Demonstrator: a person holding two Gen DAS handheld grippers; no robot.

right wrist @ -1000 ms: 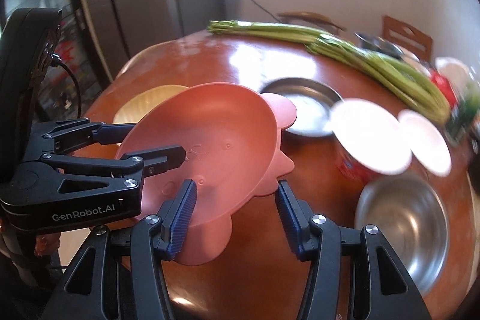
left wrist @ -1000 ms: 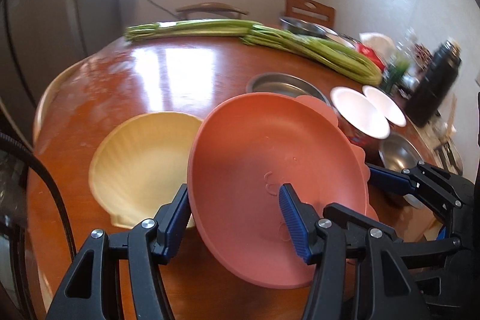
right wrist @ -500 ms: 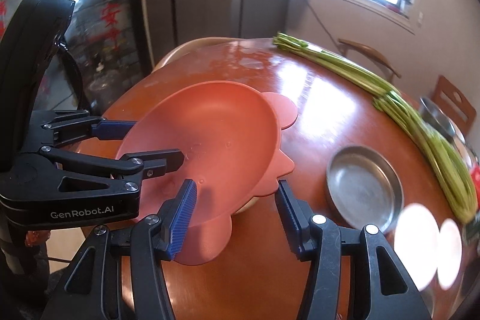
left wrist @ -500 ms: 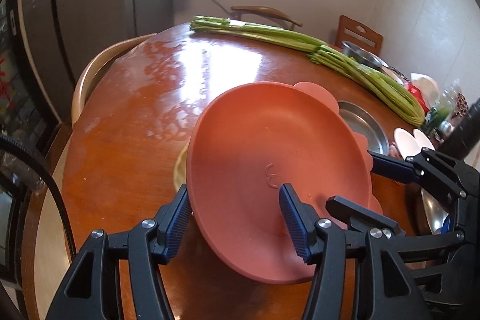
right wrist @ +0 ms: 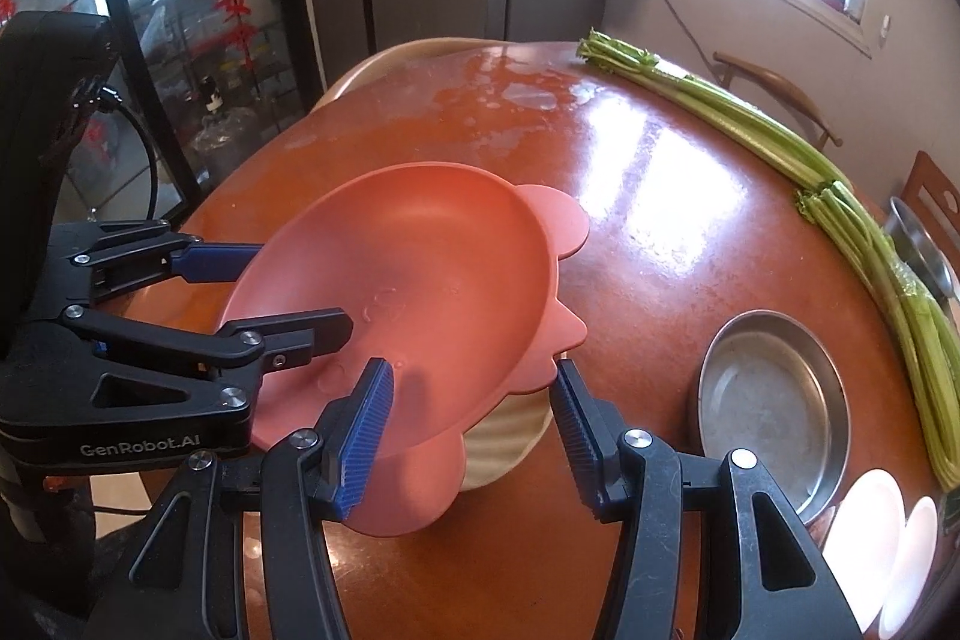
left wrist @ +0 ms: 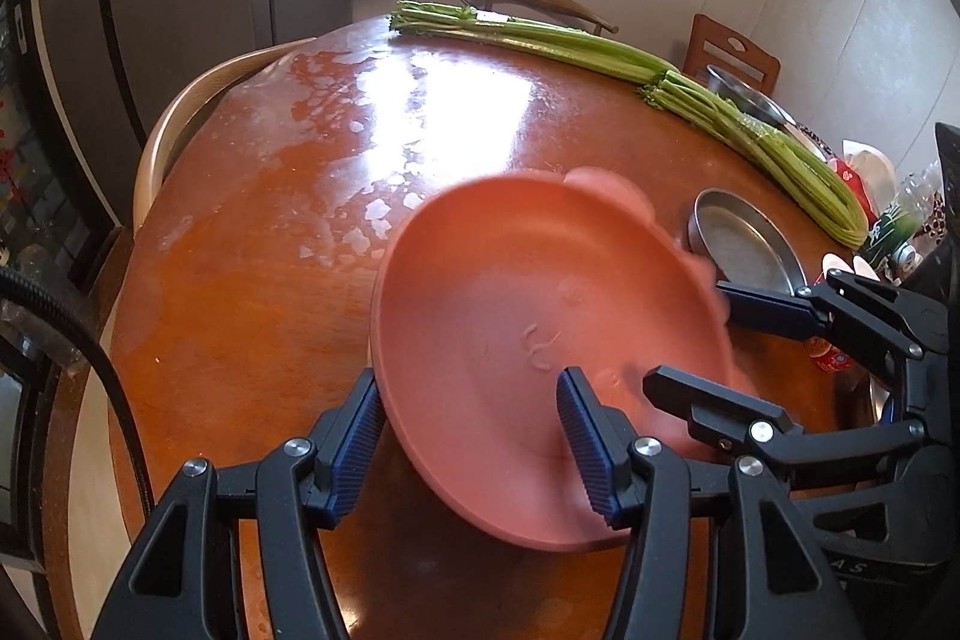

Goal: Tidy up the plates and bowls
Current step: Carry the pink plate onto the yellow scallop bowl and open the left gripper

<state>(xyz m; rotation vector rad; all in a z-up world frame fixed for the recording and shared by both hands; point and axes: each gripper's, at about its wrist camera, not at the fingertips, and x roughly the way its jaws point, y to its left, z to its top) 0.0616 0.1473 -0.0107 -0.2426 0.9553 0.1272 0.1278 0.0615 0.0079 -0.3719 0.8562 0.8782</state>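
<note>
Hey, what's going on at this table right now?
A person with two handheld grippers is holding a pink plate tilted above the wooden table. Both the left gripper and right gripper straddle its rim. A yellow plate peeks out just beneath it, so stacking looks likely. A metal pan sits nearby.
</note>
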